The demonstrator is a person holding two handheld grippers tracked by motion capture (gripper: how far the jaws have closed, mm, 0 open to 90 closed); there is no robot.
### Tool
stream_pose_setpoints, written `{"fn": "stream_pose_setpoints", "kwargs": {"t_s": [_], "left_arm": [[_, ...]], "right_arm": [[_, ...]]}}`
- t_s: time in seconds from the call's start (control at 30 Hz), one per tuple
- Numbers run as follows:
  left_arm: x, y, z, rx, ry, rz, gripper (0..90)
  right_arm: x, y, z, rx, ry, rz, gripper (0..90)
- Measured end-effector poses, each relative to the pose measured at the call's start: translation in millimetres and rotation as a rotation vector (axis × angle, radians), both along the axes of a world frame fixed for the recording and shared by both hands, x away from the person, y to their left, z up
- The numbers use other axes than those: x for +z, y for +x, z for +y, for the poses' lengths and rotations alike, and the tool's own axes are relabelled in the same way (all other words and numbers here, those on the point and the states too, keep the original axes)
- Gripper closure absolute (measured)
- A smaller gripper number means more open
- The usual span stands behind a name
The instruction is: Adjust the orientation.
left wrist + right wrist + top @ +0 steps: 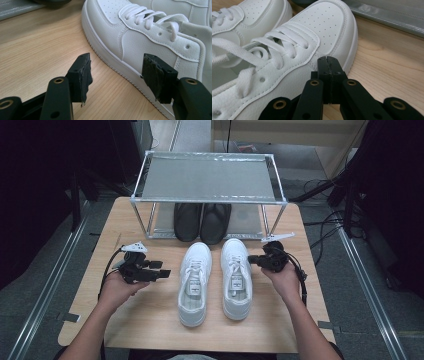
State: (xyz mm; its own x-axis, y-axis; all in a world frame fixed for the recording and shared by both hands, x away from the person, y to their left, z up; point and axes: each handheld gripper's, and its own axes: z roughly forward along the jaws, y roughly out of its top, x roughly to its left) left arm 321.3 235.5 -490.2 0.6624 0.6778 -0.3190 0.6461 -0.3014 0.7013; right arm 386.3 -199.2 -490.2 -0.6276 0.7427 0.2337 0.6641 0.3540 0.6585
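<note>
1. Right gripper (255, 260) clenched, jaws pressed together with nothing between them, tips right against the outer side of the right white sneaker (236, 277) near its laces.
2. Left gripper (165, 273) released, jaws spread wide and pointed at the outer side of the left white sneaker (194, 282), just short of touching it.
3. Both sneakers side by side, toes toward the metal shoe rack (207, 199), on the wooden table (150, 320).
4. Pair of black shoes (201, 221) on the rack's lower shelf, just beyond the sneaker toes.
5. Top shelf of the rack bare grey mesh.
</note>
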Motion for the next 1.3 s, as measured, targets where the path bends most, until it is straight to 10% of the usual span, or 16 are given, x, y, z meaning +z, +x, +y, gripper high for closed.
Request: {"fn": "stream_pose_setpoints", "kwargs": {"t_s": [0.5,0.9,1.3], "left_arm": [[-4.6,-2.8,-7.3,-0.024,-0.008,0.019,41.3],[-10.7,-4.3,-25.9,-0.101,0.032,0.036,76.6],[-17.5,-8.0,-47.5,-0.167,0.039,0.098,82.4]], "right_arm": [[-0.5,2.9,10.9,0.042,-0.001,0.0,90.0],[-0.4,-0.4,19.1,0.073,-0.007,-0.002,90.0],[-0.6,-0.2,19.5,0.077,-0.006,0.0,90.0]]}}
